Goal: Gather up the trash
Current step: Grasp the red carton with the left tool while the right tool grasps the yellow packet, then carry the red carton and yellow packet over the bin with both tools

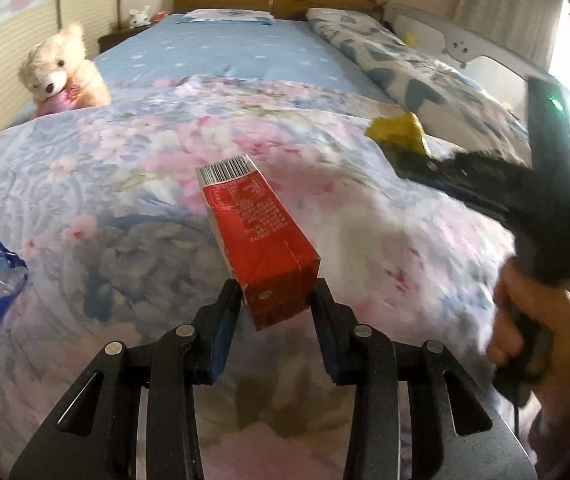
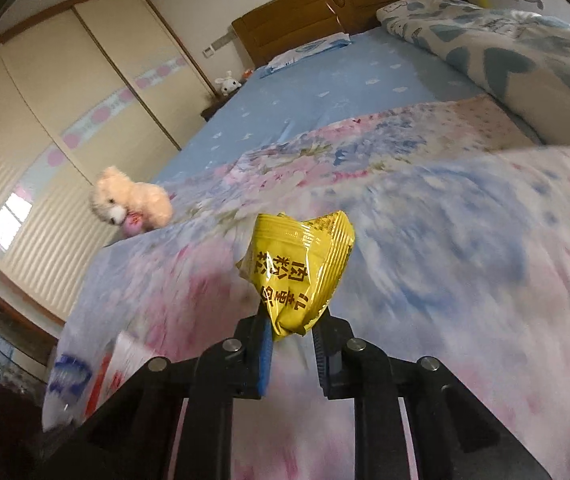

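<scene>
- The yellow snack bag (image 2: 305,276) carries dark red Chinese characters running down its front; "肉松" can be made out, and the characters beside it are creased and harder to read.
- The red carton (image 1: 261,240) has a black barcode on a white strip at its far end.
- Below that barcode, white small print covers the carton's red side, too fine to read.

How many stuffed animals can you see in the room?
2. A cream teddy bear sits at the left edge of the bed. A small white bunny sits on the nightstand by the headboard. Others may be hidden.
</scene>
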`<move>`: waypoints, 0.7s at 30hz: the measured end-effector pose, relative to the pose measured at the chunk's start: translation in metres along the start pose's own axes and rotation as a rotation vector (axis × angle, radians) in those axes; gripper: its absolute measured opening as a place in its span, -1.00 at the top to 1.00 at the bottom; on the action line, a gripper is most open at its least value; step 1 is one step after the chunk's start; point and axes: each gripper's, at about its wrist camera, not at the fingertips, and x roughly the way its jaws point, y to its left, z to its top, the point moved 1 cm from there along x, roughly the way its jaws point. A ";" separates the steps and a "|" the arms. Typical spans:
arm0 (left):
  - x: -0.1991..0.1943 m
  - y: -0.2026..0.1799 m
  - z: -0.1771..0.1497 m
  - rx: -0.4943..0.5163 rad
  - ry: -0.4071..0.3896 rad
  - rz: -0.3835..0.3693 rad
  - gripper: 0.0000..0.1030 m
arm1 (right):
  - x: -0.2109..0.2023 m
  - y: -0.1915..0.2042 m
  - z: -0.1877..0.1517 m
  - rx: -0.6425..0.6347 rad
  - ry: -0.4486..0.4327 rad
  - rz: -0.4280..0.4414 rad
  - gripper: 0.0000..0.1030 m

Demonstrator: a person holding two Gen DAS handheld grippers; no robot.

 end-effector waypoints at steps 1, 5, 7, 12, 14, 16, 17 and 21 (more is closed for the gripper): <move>-0.002 -0.005 -0.003 0.012 -0.001 -0.010 0.32 | -0.011 -0.003 -0.007 0.006 -0.005 0.002 0.66; -0.011 -0.024 -0.013 0.056 0.001 -0.052 0.32 | -0.058 -0.021 -0.040 0.045 -0.021 -0.005 0.66; -0.016 -0.037 -0.019 0.092 0.006 -0.084 0.32 | -0.077 -0.029 -0.055 0.063 -0.022 -0.009 0.66; -0.027 -0.059 -0.039 0.171 0.020 -0.116 0.32 | -0.116 -0.040 -0.090 0.050 -0.014 -0.056 0.66; -0.028 -0.062 -0.047 0.187 0.032 -0.109 0.32 | -0.124 -0.041 -0.102 0.034 -0.005 -0.083 0.66; -0.026 -0.061 -0.052 0.180 0.043 -0.083 0.32 | -0.127 -0.042 -0.110 0.020 0.005 -0.103 0.56; -0.025 -0.059 -0.052 0.172 0.046 -0.077 0.32 | -0.128 -0.043 -0.114 0.021 0.009 -0.112 0.51; -0.028 -0.057 -0.054 0.140 0.026 -0.045 0.01 | -0.137 -0.045 -0.119 0.057 -0.006 -0.086 -0.30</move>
